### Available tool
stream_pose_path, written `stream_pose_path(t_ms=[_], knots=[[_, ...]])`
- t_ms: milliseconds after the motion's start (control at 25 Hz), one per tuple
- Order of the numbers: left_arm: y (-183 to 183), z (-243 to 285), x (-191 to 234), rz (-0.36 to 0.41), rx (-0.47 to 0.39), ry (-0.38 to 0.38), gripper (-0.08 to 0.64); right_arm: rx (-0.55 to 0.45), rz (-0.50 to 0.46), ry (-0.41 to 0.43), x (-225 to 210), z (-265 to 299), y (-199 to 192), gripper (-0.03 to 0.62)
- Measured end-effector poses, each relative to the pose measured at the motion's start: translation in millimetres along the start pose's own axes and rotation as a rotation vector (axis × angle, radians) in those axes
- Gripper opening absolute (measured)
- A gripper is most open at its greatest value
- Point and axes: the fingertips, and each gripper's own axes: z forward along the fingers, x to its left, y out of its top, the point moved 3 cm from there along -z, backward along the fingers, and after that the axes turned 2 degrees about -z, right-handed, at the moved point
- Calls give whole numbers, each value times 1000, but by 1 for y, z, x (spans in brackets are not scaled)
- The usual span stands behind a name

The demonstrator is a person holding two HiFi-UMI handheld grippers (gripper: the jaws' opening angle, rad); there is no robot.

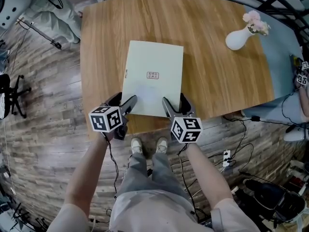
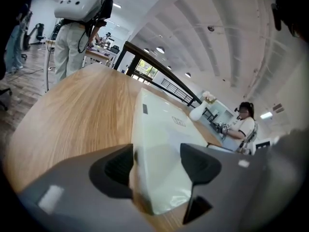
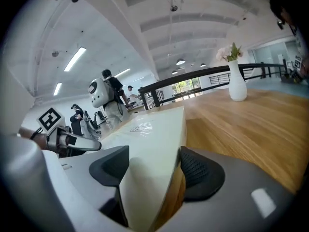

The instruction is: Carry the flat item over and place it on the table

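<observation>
A flat pale cream folder [image 1: 153, 76] with a small red stamp lies on the round-cornered wooden table [image 1: 217, 71], its near edge just inside the table's front edge. My left gripper [image 1: 123, 102] stands open at the folder's near left corner, and that corner of the folder [image 2: 164, 134] fills the gap between the jaws of the left gripper [image 2: 157, 166]. At the near right corner my right gripper [image 1: 176, 104] is open too. Seen from the right gripper [image 3: 152, 170], the folder [image 3: 149, 144] runs between the spread pads, its right edge by the right pad.
A white vase [image 1: 239, 37] with pink flowers stands at the table's far right. A seated person [image 2: 244, 127] is beyond it. A standing person [image 2: 79, 28] with a white backpack is behind the table. Cables and a power strip [image 1: 226, 156] lie on the floor.
</observation>
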Motion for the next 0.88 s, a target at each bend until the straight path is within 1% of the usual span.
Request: stream_pose_path(t_ms=[80,200,280,360,440,480,520,560,640,760,800,880], knots=[[2,-5,-3,12,-5,15,291,3,-32,-3,3,-7,5,336],[9,-18,-9,50,-45,60,279,-15,-48,-20,5,-18,18,284],[16,-27,-18,89,-69,74,275,-35,-60,-19,9,-24,31,279],[24,-35,-29,132,-85,70,270,-63,-77,2,17,-30,45,278],[33,-44,-39,144,-104,61,257,-102,-101,33,27,-39,60,279],[38,-50,-44,143,-116,58,234,-119,-107,45,32,-45,67,285],[44,-56,-50,141,-129,54,182,-134,-105,55,37,-50,75,287],[49,-63,-56,141,-144,48,153,-149,-96,63,41,-55,83,288],[61,-78,-68,140,-175,32,155,-180,-87,77,51,-66,101,287],[76,-100,-87,153,-220,18,144,-222,-118,93,67,-84,127,276],[80,-107,-93,168,-233,17,126,-237,-129,102,72,-90,136,260],[86,-122,-109,212,-262,18,102,-265,-144,124,84,-106,153,255]])
